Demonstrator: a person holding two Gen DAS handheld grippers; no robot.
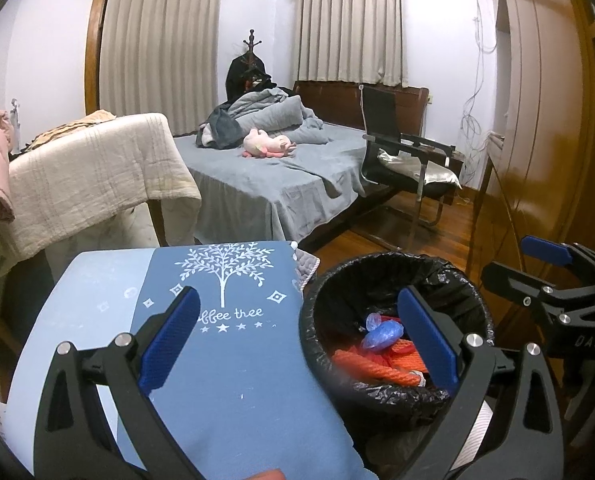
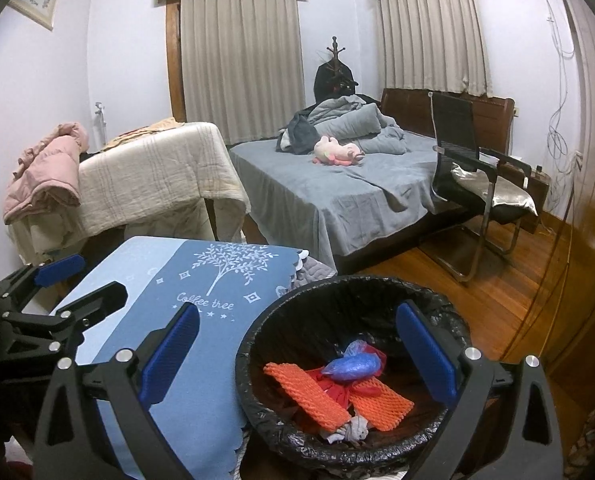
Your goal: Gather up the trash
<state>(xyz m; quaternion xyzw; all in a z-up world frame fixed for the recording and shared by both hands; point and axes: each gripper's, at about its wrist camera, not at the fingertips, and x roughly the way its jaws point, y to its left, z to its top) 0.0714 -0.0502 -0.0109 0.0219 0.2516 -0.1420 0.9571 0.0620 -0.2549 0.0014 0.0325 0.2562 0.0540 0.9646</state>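
Trash sits in the black-lined bin [image 2: 349, 364] beside the blue-clothed surface [image 2: 185, 320]: orange netting [image 2: 305, 396], a blue bag [image 2: 349, 368]. Left tongs [image 1: 297, 340] and right tongs [image 2: 297, 348] both gape wide, empty, over the bin's rim.

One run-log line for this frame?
left gripper: open, empty | right gripper: open, empty | bin: orange netting, blue bag inside

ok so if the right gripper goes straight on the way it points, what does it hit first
Probably the near rim of the black-lined trash bin, or the blue tablecloth beside it; the open right gripper straddles both, and depth is unclear.
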